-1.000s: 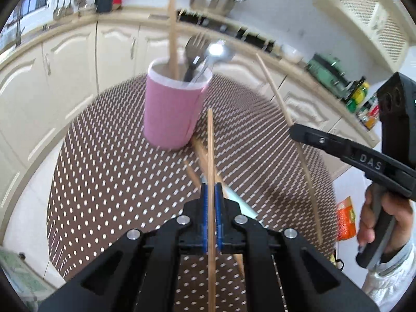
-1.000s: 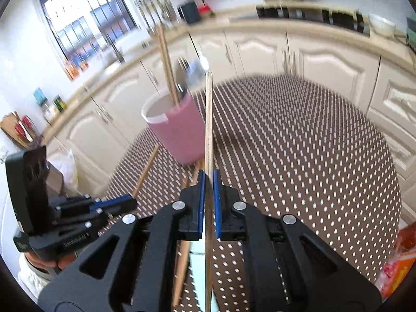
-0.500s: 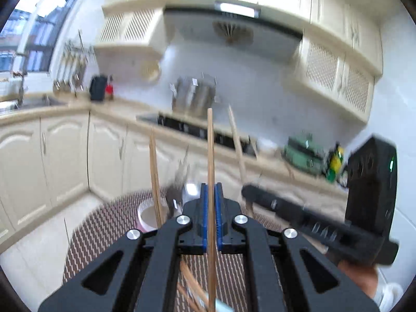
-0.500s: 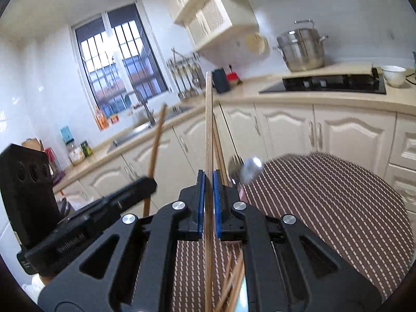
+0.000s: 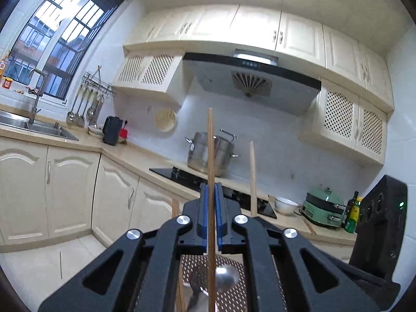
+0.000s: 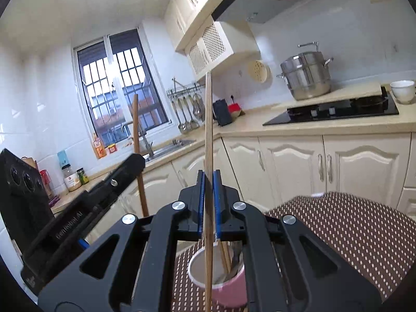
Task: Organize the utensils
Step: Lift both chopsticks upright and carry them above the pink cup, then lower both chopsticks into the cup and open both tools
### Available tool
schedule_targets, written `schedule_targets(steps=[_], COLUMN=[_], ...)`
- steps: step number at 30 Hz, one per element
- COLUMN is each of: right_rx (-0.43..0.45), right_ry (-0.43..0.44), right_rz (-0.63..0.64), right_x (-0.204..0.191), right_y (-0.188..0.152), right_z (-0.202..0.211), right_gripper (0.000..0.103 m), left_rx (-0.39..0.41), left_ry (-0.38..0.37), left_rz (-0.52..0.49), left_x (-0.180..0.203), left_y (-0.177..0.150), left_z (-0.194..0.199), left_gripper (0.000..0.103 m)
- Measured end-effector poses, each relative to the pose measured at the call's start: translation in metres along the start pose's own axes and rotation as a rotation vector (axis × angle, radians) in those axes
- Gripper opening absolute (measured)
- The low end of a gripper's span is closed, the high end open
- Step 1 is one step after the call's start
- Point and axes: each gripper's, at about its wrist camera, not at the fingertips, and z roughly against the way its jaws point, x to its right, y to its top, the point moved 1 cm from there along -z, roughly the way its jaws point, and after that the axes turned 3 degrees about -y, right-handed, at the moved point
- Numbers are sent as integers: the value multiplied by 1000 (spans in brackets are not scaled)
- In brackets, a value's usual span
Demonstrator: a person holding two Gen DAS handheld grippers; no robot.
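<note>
My left gripper (image 5: 211, 189) is shut on a wooden chopstick (image 5: 210, 153) held upright. My right gripper (image 6: 208, 179) is shut on another wooden chopstick (image 6: 208, 130), also upright, its lower end over the pink cup (image 6: 228, 288). The cup stands on the brown dotted table (image 6: 351, 234) and holds chopsticks and metal cutlery. In the left wrist view a spoon bowl (image 5: 226, 278) shows below my fingers, and the right gripper's chopstick (image 5: 252, 176) rises at the right. In the right wrist view the left gripper (image 6: 130, 163) and its chopstick (image 6: 136, 132) sit at the left.
Cream kitchen cabinets (image 6: 299, 163) and counter run behind the table. A steel pot (image 5: 210, 156) and black hob (image 6: 335, 110) stand on the counter, the sink (image 5: 33, 127) under the window. The right gripper's black body (image 5: 377, 231) is close on the right.
Both grippers have tilted up from looking down at the table to level, bringing their chopsticks upright beside each other over the pink cup. Both stayed shut.
</note>
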Motion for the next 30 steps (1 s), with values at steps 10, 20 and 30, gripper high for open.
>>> schedule_targets(steps=[10, 20, 30], right_rx=[43, 8, -29], right_ry=[-5, -33, -58], right_rz=[5, 20, 80], right_x=[4, 12, 4], right_y=[-3, -25, -36], right_z=[-31, -36, -6], right_gripper=[7, 7, 7], left_rx=[32, -31, -140], left_ry=[53, 79, 124], left_rz=[-26, -23, -47], left_x=[-14, -28, -23], left_y=[-20, -42, -48], left_z=[-26, -24, -8], left_gripper=[5, 5, 5])
